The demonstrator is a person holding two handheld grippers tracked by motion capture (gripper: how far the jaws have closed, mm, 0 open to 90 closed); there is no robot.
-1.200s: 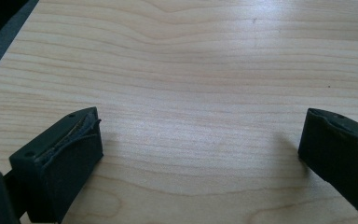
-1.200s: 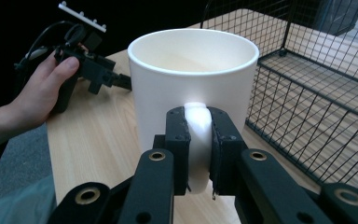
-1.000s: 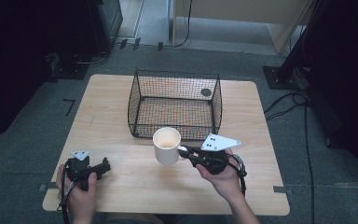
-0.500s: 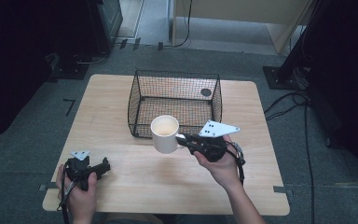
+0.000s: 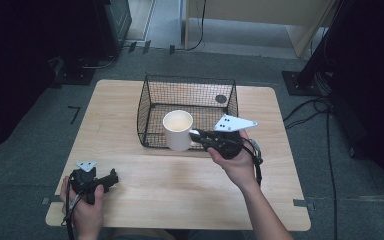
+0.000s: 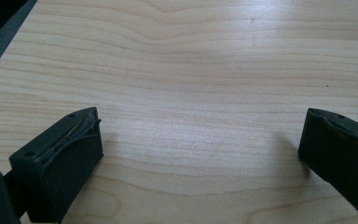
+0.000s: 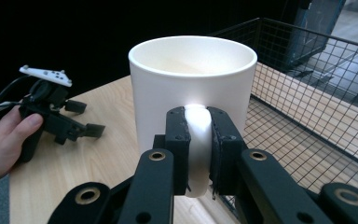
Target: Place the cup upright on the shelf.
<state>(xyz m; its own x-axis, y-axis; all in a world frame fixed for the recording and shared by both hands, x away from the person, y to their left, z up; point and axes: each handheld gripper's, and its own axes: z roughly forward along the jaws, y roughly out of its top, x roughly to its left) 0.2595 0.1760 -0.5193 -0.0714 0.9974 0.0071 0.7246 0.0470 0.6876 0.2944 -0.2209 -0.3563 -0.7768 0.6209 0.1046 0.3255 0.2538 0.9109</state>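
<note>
White mug (image 7: 192, 77) upright, handle pinched between right tool (image 7: 198, 144) jaws; left tool (image 6: 200, 154) wide

Soft overhead light, dim dark surroundings, glare on the table (image 6: 205, 126), blurred near fingers (image 6: 58, 158).

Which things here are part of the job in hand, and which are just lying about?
In use:
- white mug, clamped by its handle
- right gripper, shut on that handle
- wire basket, which the mug is held up against; probably where it goes

Idle or lying about:
- left gripper, open, resting low over the table
- small dark round object in the basket's far corner
</note>
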